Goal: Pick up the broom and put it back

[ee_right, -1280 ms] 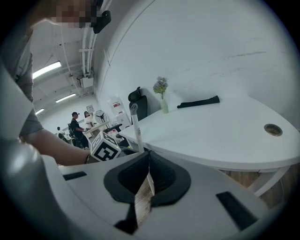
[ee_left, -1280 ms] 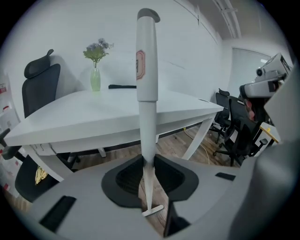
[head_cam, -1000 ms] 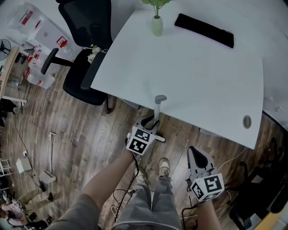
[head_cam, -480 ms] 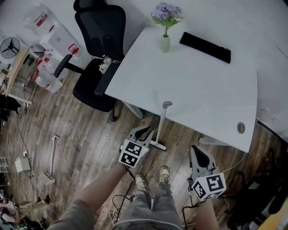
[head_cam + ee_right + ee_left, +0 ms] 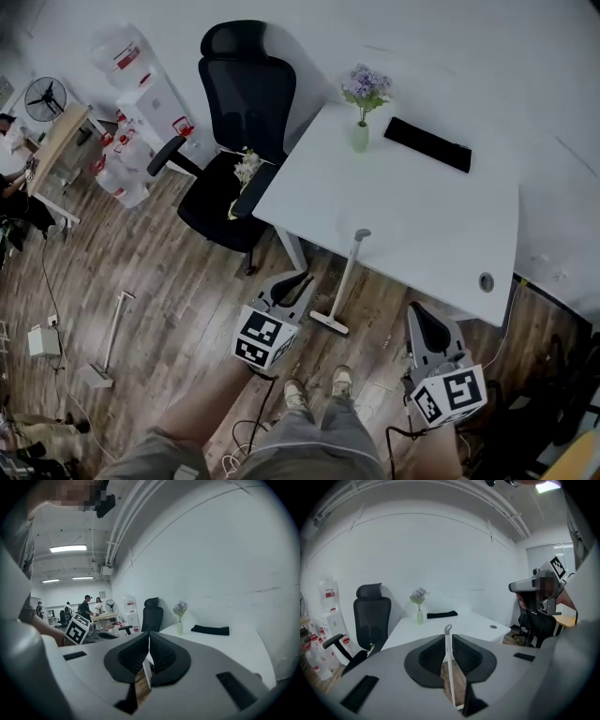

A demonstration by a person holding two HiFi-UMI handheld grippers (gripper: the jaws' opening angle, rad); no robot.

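The broom (image 5: 345, 277) is a pale stick with a loop at its top. It stands on the wooden floor and leans on the front edge of the white table (image 5: 403, 216). My left gripper (image 5: 298, 281) hangs just left of the handle, apart from it. Its jaws have just been closing to a narrow gap with nothing between them. In the left gripper view the broom (image 5: 448, 630) shows further off through that gap in my left gripper (image 5: 448, 638). My right gripper (image 5: 417, 314) is at the lower right, shut and empty, as the right gripper view also shows of my right gripper (image 5: 149, 637).
A black office chair (image 5: 239, 112) stands left of the table. On the table are a vase of flowers (image 5: 361, 136) and a flat black object (image 5: 427, 143). Another long-handled tool (image 5: 108, 337) and cables lie on the floor at left. The person's shoes (image 5: 319, 382) are below.
The left gripper, first round the broom handle, has let go and drawn back to the left. Both grippers have risen, and the head view now takes in more of the room.
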